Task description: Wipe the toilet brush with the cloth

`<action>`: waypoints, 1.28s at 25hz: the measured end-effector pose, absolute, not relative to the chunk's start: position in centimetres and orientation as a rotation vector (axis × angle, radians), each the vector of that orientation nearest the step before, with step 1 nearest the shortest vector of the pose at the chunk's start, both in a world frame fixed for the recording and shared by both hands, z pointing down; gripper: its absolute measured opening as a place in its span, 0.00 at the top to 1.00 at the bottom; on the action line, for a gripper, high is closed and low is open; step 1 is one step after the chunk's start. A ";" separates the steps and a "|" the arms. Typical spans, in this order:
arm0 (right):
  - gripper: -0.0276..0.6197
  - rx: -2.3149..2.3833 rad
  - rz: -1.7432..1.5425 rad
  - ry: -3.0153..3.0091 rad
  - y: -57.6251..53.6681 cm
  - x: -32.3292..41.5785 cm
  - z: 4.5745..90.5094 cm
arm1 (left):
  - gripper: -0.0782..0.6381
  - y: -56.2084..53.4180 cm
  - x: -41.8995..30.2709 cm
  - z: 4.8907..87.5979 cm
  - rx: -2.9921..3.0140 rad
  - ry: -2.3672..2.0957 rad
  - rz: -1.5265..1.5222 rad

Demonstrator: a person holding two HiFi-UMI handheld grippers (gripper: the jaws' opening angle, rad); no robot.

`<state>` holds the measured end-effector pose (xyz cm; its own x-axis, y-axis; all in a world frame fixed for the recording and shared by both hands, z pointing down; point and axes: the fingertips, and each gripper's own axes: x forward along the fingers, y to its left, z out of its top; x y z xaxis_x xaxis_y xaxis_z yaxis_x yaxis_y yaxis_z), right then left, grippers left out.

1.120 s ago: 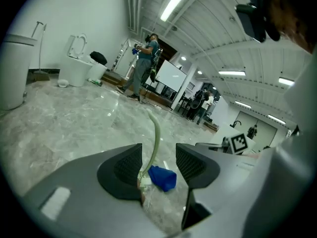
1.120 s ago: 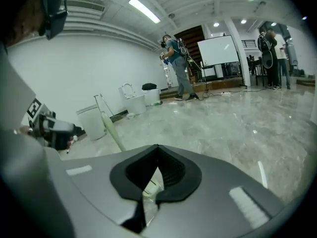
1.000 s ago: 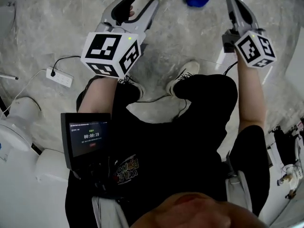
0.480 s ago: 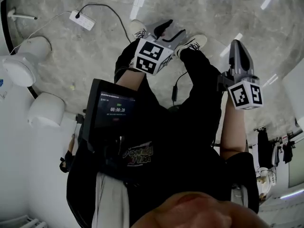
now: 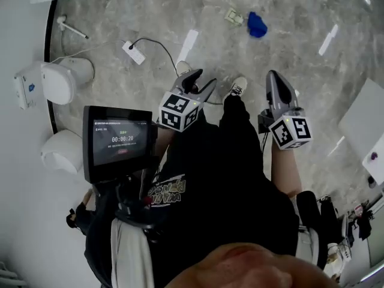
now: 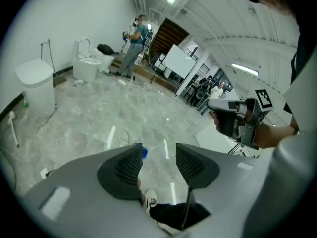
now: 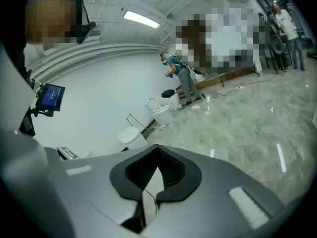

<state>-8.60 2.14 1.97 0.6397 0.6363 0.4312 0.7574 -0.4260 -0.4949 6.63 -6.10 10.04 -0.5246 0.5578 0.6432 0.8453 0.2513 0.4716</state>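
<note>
The left gripper point(image 5: 200, 81), jaws parted and empty, hangs high over the floor point(image 5: 150, 17). Ahead on it lie a small pale thing point(image 5: 234, 17), perhaps the toilet brush, and just beside it the blue cloth point(image 5: 257, 24), likely soft and light, best pinched at a fold. The right gripper point(image 5: 274, 81) has its jaws clenched on nothing.

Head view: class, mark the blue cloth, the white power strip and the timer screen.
blue cloth point(image 5: 257, 24), head view, middle of the bunched fabric.
white power strip point(image 5: 134, 53), head view, centre of its body.
timer screen point(image 5: 123, 141), head view, on its lit display.
</note>
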 end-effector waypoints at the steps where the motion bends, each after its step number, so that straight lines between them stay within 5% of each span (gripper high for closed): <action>1: 0.95 -2.232 -0.209 -1.067 1.9 -9.2 -0.9 | 0.59 -5.6 5.8 7.0 -1.336 -2.209 -1.125; 9: 0.95 -2.383 -0.207 -0.960 4.6 -10.0 -6.3 | 0.60 0.8 4.7 -3.3 -1.679 -2.330 -1.310; 17: 0.95 -2.499 -0.212 -0.796 -0.2 -10.7 -12.1 | 0.61 -6.5 3.1 -11.2 -1.790 -2.293 -0.896; 32: 0.95 -2.549 -0.095 -0.937 1.1 -10.1 -17.7 | 0.61 -3.9 4.8 -14.8 -1.836 -2.368 -0.699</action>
<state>-10.08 1.07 -17.73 0.7705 0.6038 0.2044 0.6326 -0.6844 -0.3626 4.80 -3.92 -14.82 -0.2864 0.9030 0.3204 0.9323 0.1855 0.3106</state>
